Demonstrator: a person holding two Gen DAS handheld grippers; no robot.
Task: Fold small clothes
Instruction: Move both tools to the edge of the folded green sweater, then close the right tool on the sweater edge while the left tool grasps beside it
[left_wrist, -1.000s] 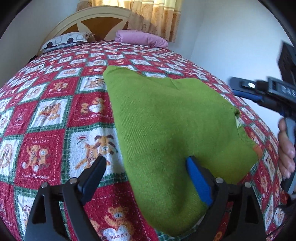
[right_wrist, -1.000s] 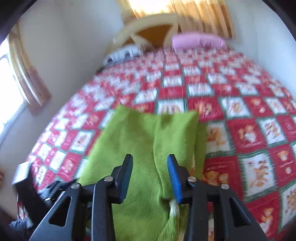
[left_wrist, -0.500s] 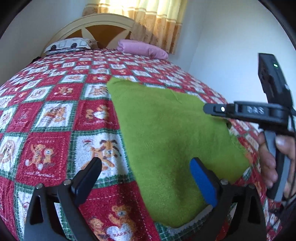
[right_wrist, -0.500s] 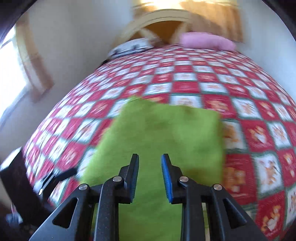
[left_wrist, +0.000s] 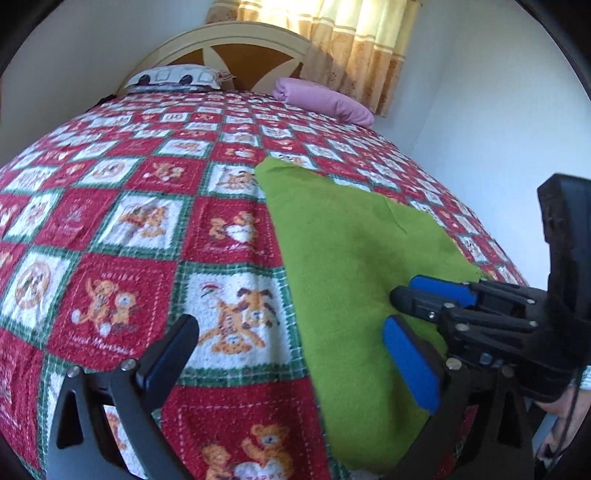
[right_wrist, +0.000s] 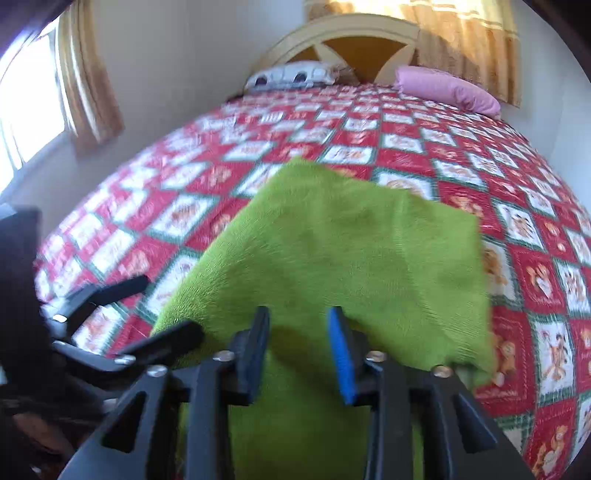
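Bedroom with white walls, a bed (left_wrist: 122, 206) spread with a red, green and white patchwork quilt of teddy-bear squares, a cream arched headboard (left_wrist: 236, 48) at the far end, yellow-and-tan curtains (left_wrist: 347, 44) behind it. At the head, a printed pillow (left_wrist: 177, 75) and a pink pillow (left_wrist: 325, 99) side by side.

Hard to read: right wrist view smeared by blur, quilt squares on its left side mere streaks. Near edge of the green garment (left_wrist: 351, 266) cut off by the frame bottom in both views and partly covered by gripper frames; neckline, sleeves or labels not discernible, so kind of garment unclear. A fingertip or bit of hand at the lower right corner of the left view, mostly hidden.

Green garment: fuzzy lime knit, lying on the quilt's near right part, folded into a rough slab, far corner pointing toward the headboard, one faint crease across the top layer.

Left gripper (left_wrist: 295, 354): jaws spread wide, just opened further, straddling the garment's left edge, pressing nothing. Right gripper (right_wrist: 299, 354): jaws part open, just widened, green fabric beneath and between them; no pinch visible.
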